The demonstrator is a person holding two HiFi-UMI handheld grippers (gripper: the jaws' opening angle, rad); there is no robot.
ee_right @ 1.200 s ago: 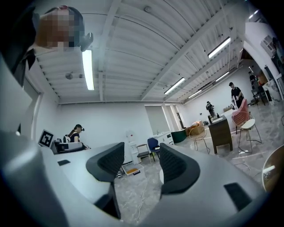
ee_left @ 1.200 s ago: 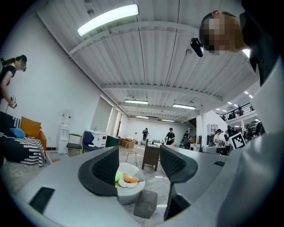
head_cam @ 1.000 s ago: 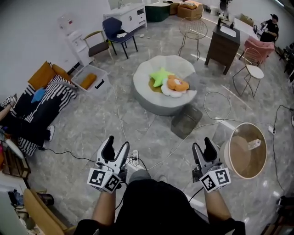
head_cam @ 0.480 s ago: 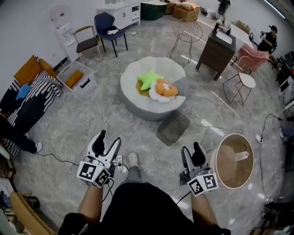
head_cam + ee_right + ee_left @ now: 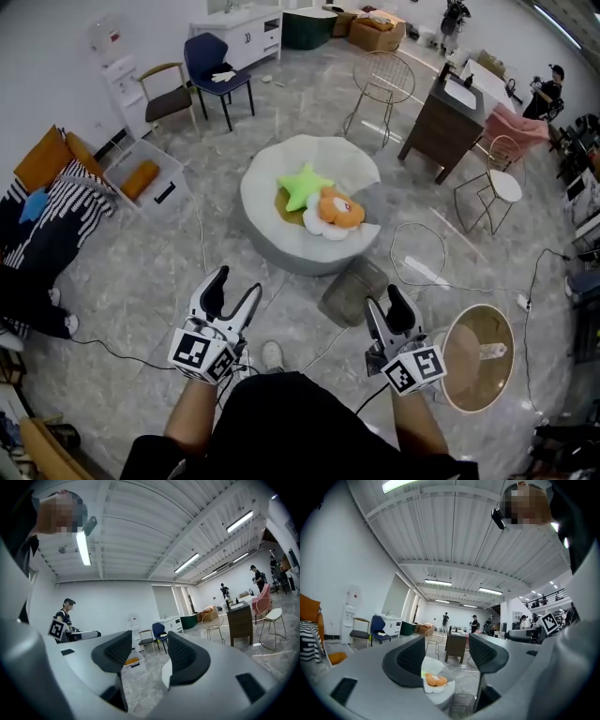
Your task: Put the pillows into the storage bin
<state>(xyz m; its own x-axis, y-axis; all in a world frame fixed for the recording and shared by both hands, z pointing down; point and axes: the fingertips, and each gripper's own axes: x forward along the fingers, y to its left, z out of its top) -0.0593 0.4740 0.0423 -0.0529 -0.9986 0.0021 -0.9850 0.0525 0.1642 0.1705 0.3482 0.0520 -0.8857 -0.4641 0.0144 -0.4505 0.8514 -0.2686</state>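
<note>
A green star pillow (image 5: 302,186) and an orange and white flower pillow (image 5: 335,210) lie on a round pale pouf (image 5: 277,242) in the middle of the floor. A dark see-through storage bin (image 5: 352,291) stands on the floor just in front of the pouf. My left gripper (image 5: 233,292) is held low at the left, open and empty, well short of the pouf. My right gripper (image 5: 387,306) is open and empty beside the bin. In the left gripper view, the flower pillow (image 5: 435,680) and bin (image 5: 461,709) show between the left gripper's (image 5: 446,656) jaws, far off.
A clear bin (image 5: 148,176) holding an orange cushion stands at the left by a striped sofa (image 5: 56,206). A round wooden table (image 5: 478,356) is close on my right. Cables (image 5: 417,253) trail over the floor. Chairs (image 5: 380,84) and a dark cabinet (image 5: 445,117) stand behind the pouf.
I have walked forward, so the pouf, pillows and dark bin are nearer. Both grippers stay open and empty in front of me.
</note>
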